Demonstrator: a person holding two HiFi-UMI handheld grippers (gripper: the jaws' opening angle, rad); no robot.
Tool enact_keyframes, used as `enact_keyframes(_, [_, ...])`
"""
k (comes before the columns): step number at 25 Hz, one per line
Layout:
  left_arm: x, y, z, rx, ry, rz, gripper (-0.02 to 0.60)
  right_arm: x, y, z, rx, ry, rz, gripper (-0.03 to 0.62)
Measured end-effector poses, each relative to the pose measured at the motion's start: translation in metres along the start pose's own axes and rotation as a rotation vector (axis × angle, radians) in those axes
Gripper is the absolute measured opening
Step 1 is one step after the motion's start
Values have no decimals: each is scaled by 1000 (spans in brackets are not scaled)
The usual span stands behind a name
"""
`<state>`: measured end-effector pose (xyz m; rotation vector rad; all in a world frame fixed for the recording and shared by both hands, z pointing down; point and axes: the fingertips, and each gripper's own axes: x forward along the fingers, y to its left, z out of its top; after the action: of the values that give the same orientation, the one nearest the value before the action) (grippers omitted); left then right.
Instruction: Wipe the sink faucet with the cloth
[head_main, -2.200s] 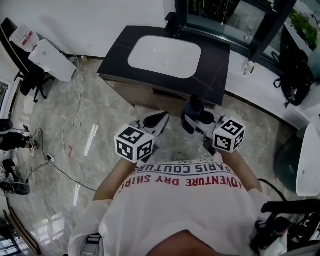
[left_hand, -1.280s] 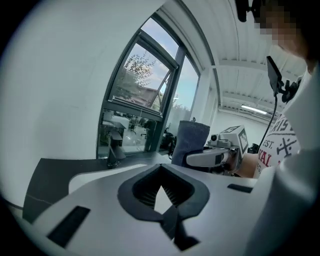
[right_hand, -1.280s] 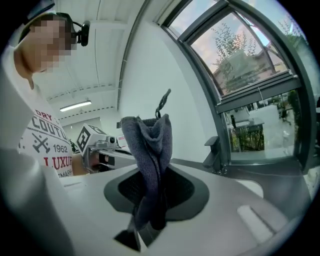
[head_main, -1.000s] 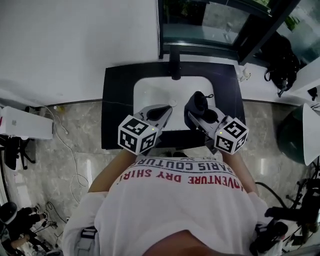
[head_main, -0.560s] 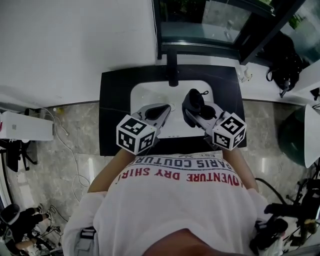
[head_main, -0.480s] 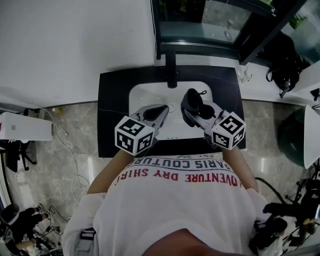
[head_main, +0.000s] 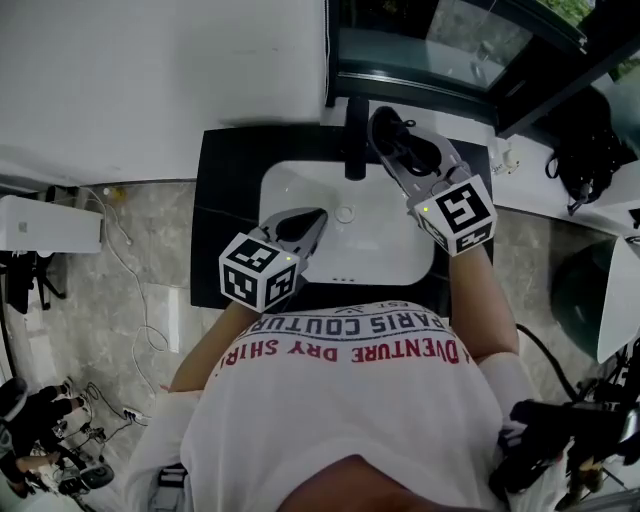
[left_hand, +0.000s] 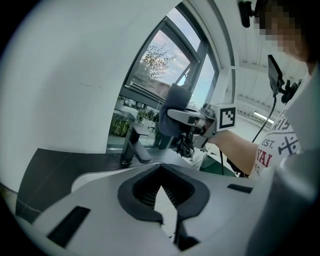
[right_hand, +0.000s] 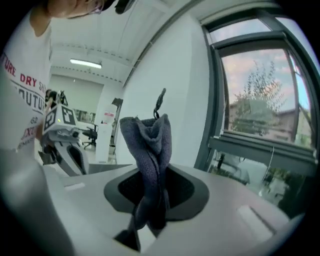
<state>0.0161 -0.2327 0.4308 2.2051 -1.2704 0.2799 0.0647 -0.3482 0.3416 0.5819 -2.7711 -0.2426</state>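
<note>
Head view: right gripper (head_main: 393, 148) clenched on dark cloth (head_main: 386, 127), at far side of white sink (head_main: 300, 192), just right of black faucet (head_main: 355, 140); contact w/ faucet can't be told. Left gripper (head_main: 308, 220) jaws closed, nothing btwn them, over sink's near-left part, apart from faucet.

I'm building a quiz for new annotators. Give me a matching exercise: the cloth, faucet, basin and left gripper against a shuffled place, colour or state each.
Things:
1. cloth
2. faucet
3. basin
4. left gripper

Descriptions:
A. white, set into the dark countertop
B. jaws together, holding nothing
C. clamped in the right gripper
D. black, standing at the basin's back edge

Pairs: 1-C; 2-D; 3-A; 4-B
</note>
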Motion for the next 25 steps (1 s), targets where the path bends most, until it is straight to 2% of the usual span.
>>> enact_keyframes(3, [-4, 10, -7, -30, 2, 22, 1, 32, -21, -3, -181, 85, -48, 81])
enact_keyframes(6, [-4, 22, -14, -68, 9, 44, 0, 65, -37, -12, -263, 152, -50, 81])
enact_keyframes(14, [-6, 47, -22, -111, 7, 98, 2, 130, -46, -45, -274, 297, 21, 81])
enact_keyframes(20, [-7, 54, -26, -119, 13, 103, 1, 140, -47, -54, -139, 282, 33, 81])
enact_keyframes(25, [-9, 54, -29, -120, 18, 100, 2, 139, -44, -55, -91, 271, 32, 81])
